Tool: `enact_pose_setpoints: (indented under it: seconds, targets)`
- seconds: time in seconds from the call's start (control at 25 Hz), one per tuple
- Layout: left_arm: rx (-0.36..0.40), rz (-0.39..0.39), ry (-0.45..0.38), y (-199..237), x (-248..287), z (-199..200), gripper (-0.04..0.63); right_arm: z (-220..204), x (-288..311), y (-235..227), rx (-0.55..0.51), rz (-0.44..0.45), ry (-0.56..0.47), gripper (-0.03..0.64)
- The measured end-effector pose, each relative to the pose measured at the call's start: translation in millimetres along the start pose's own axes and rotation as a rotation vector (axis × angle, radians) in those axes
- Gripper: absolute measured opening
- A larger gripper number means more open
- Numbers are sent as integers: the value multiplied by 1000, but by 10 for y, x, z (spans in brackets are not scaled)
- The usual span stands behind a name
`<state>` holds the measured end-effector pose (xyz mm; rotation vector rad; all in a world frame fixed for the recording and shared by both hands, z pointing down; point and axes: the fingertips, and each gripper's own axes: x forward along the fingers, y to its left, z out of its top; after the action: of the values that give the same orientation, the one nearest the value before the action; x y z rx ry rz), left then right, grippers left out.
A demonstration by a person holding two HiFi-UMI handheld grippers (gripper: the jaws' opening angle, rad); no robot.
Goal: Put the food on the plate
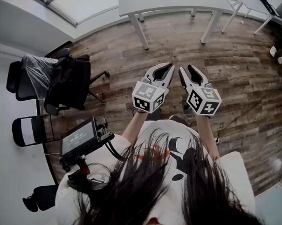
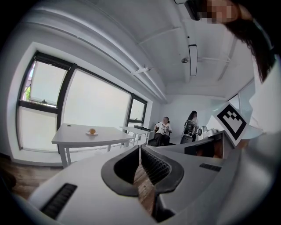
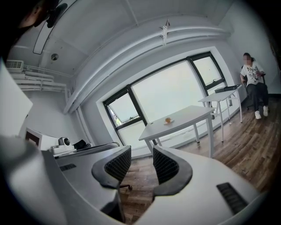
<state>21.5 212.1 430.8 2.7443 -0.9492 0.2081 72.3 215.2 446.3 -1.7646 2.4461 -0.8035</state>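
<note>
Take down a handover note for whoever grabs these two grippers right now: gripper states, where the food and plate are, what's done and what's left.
Left gripper: jaws closed tip to tip, empty.
Right gripper: jaws a little apart, empty.
Both are held out over the wooden floor, short of the white table.
An orange food item sits on that table, seemingly on a small plate; it is too far off to be sure.
Done: nothing grasped.
Left: reach the table, check whether that food is on the plate, and if not, pick it up and set it there.
</note>
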Motion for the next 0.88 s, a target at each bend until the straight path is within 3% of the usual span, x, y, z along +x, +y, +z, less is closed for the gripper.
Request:
enact_pose_setpoints:
  seconds: [0.44, 0.88]
  targets:
    - [21, 10, 15, -79, 39, -2, 6, 0, -43, -59, 5, 14, 10, 164]
    - [17, -1, 0, 140, -34, 83, 6, 20, 131, 104, 22, 11, 11, 164]
